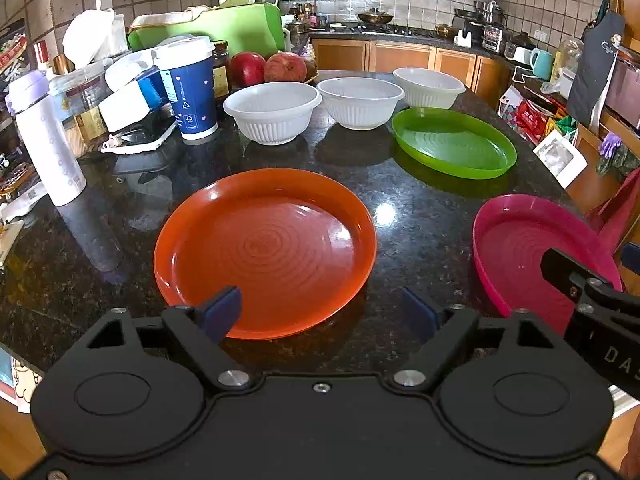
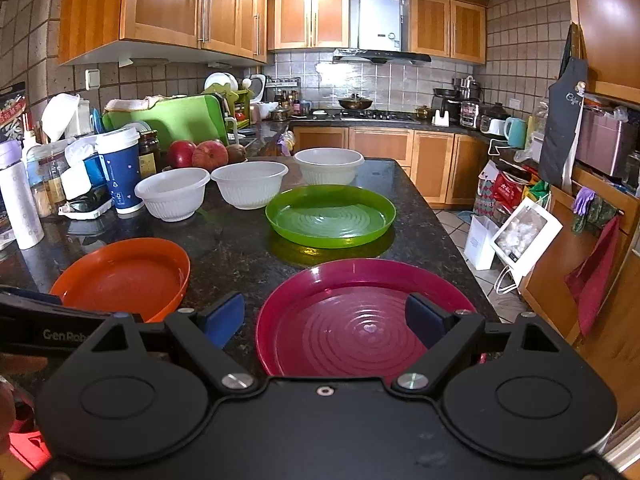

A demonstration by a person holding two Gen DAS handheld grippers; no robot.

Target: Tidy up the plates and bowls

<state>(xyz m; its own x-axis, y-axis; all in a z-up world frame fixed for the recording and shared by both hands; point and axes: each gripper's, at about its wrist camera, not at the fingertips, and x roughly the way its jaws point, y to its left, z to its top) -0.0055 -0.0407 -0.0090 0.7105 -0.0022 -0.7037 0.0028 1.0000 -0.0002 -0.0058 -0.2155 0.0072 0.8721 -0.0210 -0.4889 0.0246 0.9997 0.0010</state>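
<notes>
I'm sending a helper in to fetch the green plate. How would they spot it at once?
On the dark granite counter, look past the pink plate toward the row of three white bowls. The green plate lies just before the farthest bowl; it is the only green dish there.

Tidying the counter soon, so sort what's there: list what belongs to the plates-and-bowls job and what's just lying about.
For the job: orange plate, pink plate, green plate, three white bowls.

Lying about: blue cup, white bottle, two red fruits, jar, green board.

Bare counter [image 2: 232, 248] between plates; clutter [image 2: 60, 176] crowds left edge.
</notes>
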